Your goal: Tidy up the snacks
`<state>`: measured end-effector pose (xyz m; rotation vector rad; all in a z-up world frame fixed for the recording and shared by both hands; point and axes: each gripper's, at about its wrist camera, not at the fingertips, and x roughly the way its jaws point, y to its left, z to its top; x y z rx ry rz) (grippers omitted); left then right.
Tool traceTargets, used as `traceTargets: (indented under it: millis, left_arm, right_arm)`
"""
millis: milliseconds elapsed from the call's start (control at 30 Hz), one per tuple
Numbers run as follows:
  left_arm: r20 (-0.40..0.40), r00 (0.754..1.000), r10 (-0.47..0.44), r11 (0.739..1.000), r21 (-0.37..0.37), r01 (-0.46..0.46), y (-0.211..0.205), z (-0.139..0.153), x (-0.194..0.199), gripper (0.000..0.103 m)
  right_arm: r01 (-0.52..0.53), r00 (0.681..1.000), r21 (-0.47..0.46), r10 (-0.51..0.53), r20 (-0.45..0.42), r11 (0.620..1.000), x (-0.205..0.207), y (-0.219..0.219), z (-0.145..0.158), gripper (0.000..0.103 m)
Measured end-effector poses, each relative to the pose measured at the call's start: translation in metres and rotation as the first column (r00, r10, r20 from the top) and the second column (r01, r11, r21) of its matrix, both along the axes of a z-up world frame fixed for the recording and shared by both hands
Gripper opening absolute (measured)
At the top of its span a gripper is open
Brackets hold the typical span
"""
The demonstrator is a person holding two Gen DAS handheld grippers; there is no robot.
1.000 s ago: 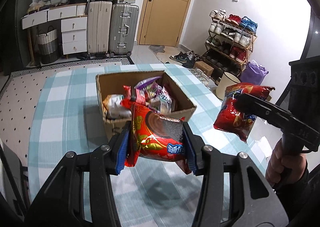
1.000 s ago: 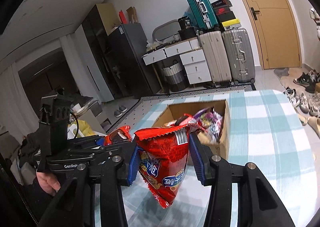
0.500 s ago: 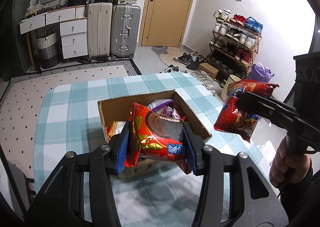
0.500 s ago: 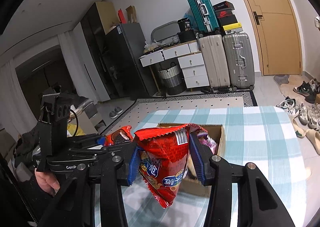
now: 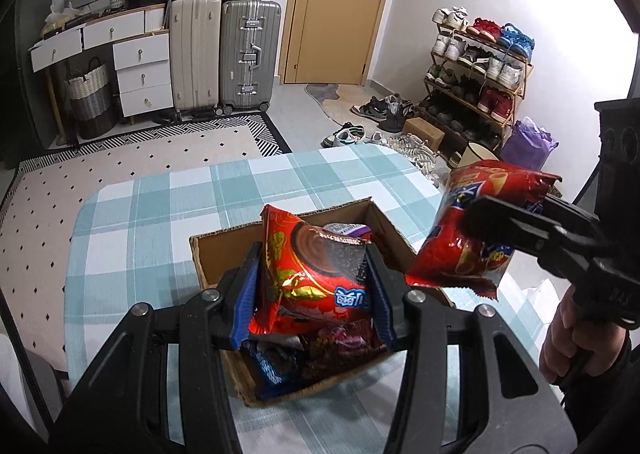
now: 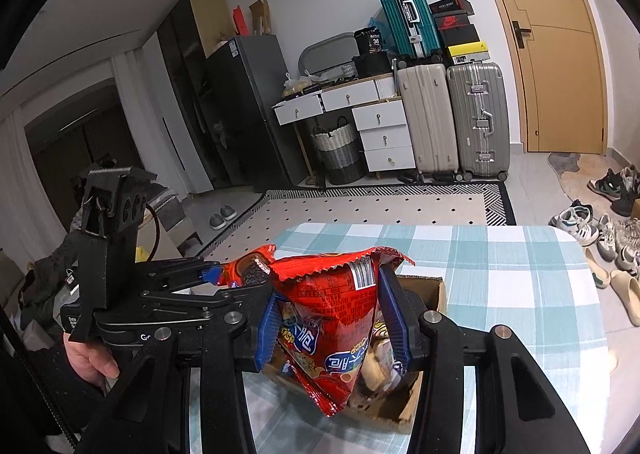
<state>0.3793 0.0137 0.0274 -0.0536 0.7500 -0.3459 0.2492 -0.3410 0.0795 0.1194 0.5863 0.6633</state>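
Snack packets gripped by both grippers' fingers; shoe rack only left-view.

Left wrist camera: close above the cardboard box, angled down, facing the door. Right wrist camera: shallower tilt, facing the suitcases. Shared: box, checked table, suitcases, door.

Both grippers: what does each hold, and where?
Left gripper: cookie packet, clamped across its sides. Right gripper: red snack bag, clamped across its sides.
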Motion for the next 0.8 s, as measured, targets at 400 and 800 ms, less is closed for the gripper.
traceTargets:
  millis: [400,800]
  left_arm:
    - [-0.053,0.999,-0.006,1.0,0.005,0.006,-0.008,-0.028,0.043,0.045]
    - [-0.039,0.999,0.033,0.999,0.028,-0.032,0.003,-0.03,0.044,0.056]
  right_arm:
    - [0.023,0.999,-0.039,-0.025,-0.042,0.999,0.046,0.006,-0.037,0.046]
    - [0.038,0.999,-0.047,-0.039,-0.021,0.998,0.057,0.008,-0.043,0.053]
